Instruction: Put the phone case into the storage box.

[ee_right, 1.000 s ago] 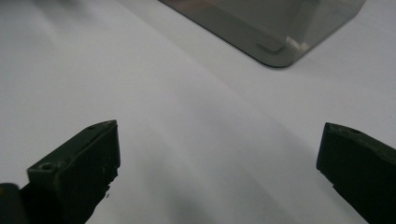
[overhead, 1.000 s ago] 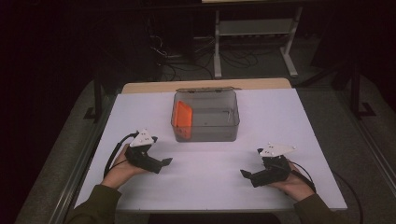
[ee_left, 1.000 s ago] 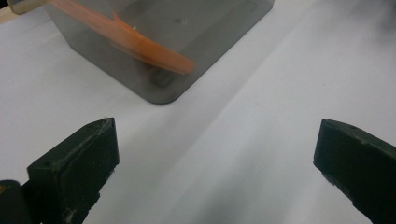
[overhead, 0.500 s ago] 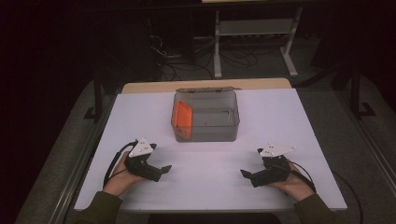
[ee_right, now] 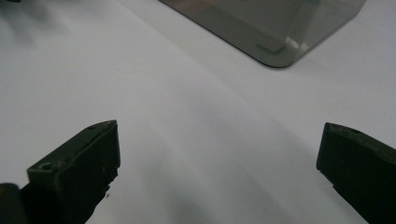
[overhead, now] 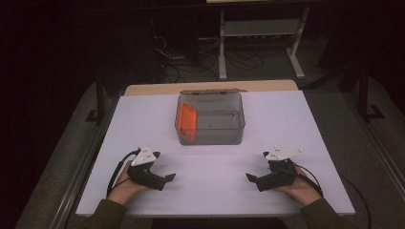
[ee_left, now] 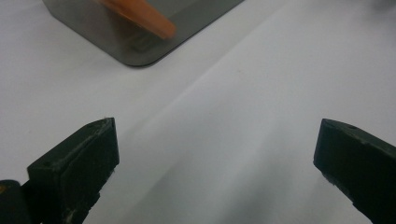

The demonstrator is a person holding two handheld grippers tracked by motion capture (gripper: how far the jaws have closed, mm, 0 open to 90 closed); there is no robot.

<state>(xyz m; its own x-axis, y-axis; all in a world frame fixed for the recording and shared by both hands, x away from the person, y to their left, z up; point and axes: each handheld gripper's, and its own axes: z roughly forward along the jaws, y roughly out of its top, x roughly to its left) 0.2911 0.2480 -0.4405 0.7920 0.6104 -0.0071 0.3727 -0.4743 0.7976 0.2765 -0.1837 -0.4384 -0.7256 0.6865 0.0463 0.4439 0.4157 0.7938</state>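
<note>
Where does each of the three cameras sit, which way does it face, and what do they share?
High view: above the person's side, looking forward and down on the white table; forearms, left gripper and right gripper show.
Left gripper view: rides the left gripper, looking past its open jaws at the clear box holding an orange object.
Right gripper view: rides the right gripper, open jaws toward a box corner.
Shared: all three see the box.

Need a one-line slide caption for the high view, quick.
Two open hand-held grippers, left and right, rest before a clear box holding an orange piece.
</note>
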